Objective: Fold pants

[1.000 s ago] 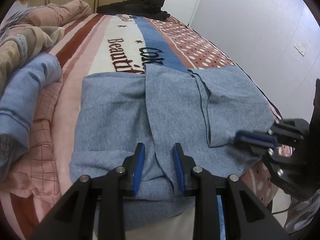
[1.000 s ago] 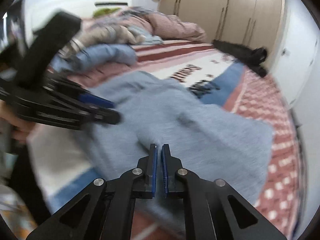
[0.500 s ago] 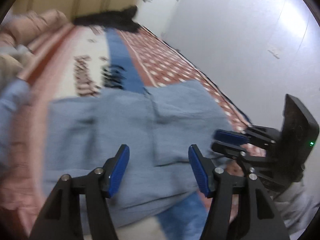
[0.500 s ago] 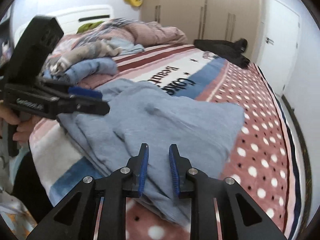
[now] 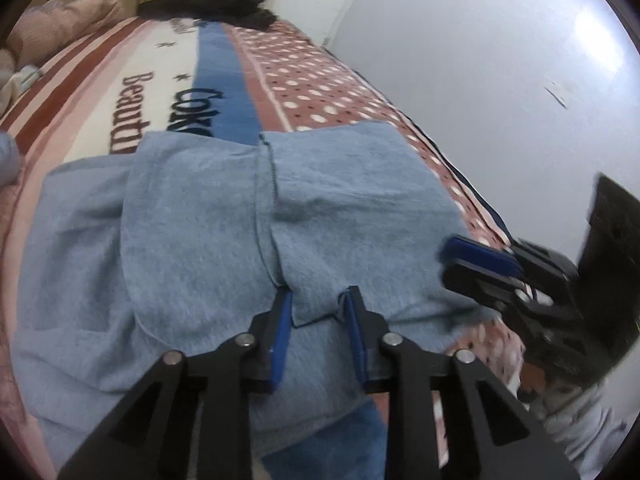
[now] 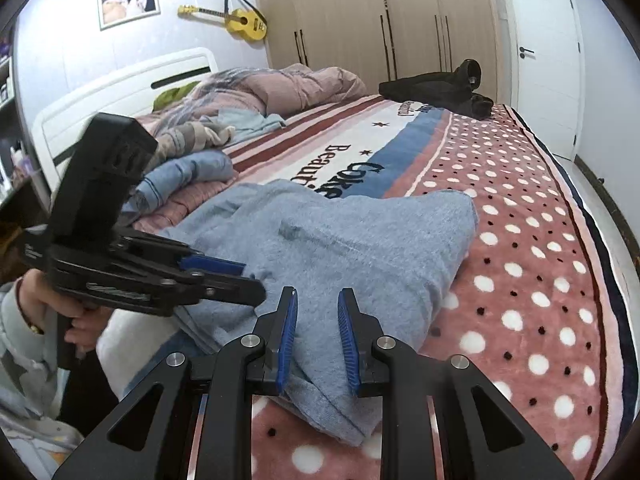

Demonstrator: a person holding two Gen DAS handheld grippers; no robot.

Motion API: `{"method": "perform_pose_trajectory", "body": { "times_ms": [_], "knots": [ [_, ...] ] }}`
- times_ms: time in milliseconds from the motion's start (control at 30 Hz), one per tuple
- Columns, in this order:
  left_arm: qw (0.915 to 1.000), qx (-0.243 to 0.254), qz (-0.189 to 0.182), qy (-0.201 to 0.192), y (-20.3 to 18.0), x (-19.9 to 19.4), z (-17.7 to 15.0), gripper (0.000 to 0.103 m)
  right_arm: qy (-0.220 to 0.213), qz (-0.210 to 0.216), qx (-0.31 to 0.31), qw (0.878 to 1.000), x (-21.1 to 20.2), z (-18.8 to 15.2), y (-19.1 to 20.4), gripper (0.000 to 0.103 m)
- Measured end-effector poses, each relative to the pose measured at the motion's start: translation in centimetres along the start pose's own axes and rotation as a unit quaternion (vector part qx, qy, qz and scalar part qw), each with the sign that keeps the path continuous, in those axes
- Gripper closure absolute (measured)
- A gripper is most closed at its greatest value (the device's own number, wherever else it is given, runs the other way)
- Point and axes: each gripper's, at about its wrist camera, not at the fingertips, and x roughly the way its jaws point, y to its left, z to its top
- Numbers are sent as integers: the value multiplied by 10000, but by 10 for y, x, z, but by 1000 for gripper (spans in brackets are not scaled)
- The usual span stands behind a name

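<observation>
The left tool (image 5: pixel 316 300) has just been closing and now stands narrowly parted, a raised edge of the blue-grey pants (image 5: pixel 208 220) between its blue pads; I cannot tell if they pinch it. The right tool (image 6: pixel 318 312) is also slightly parted, its pads either side of a fold of the pants (image 6: pixel 340 248) at their near corner, contact unclear. The pants lie part-folded near the foot of the bed, on the patterned blanket (image 6: pixel 520 240), their near edge close to the bed's edge. Open dotted blanket stretches to the right and beyond. The right view alone shows the hand (image 6: pixel 78 320) gripping the left tool, the heaped bedding (image 6: pixel 280 88) and a yellow guitar (image 6: pixel 240 22); the left view shows the bare wall (image 5: pixel 480 60).
</observation>
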Motion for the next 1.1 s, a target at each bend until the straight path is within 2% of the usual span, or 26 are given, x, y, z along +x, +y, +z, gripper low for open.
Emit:
{"method": "perform_pose_trajectory", "body": {
  "times_ms": [33,100,133,200,367,433,567,633,700,767,833,867,933,1000,1100],
  "knots": [
    [9999,-102,-13,-57,1,0,1,87,-30,2,29,10000,-2,0,-1,87],
    [9994,-236,-127,-215,1,-5,2,89,-69,10,87,9999,-6,0,-3,87],
    [9992,-257,-155,-252,0,-8,1,94,-76,4,102,9999,-8,0,-4,87],
    [9995,-193,-127,-237,-3,-11,-1,98,-81,0,121,9999,-9,0,-6,87],
    [9993,35,10,-379,-16,-32,-15,99,-124,-37,174,9998,-13,1,-10,87],
    [9991,101,-53,-414,-19,-41,-22,99,-155,-45,194,9997,-15,3,-11,87],
    [9991,206,120,-340,-23,-44,-40,99,-162,-124,159,9997,-18,6,-13,87],
    [9992,207,221,-271,-20,-39,-50,99,-155,-195,176,9995,-18,7,-14,81],
    [9992,163,281,-220,-16,-33,-55,99,-108,-343,194,9992,-16,7,-16,66],
    [9993,139,246,-230,-14,-31,-55,98,44,-458,152,9988,-10,6,-17,64],
    [9993,192,229,-232,-16,-36,-52,95,274,-552,110,9980,0,2,-17,64],
    [9989,264,267,-279,-17,-42,-49,89,315,-606,87,9976,2,1,-17,60],
    [9970,384,454,-492,-17,-55,-44,51,305,-621,93,9976,0,1,-17,54],
    [9940,441,642,-768,-10,-71,-35,49,196,-662,110,9976,-4,3,-18,44],
    [9907,208,1011,-882,13,-82,-22,46,118,-960,58,9953,-3,14,-19,36]
  ]
}}
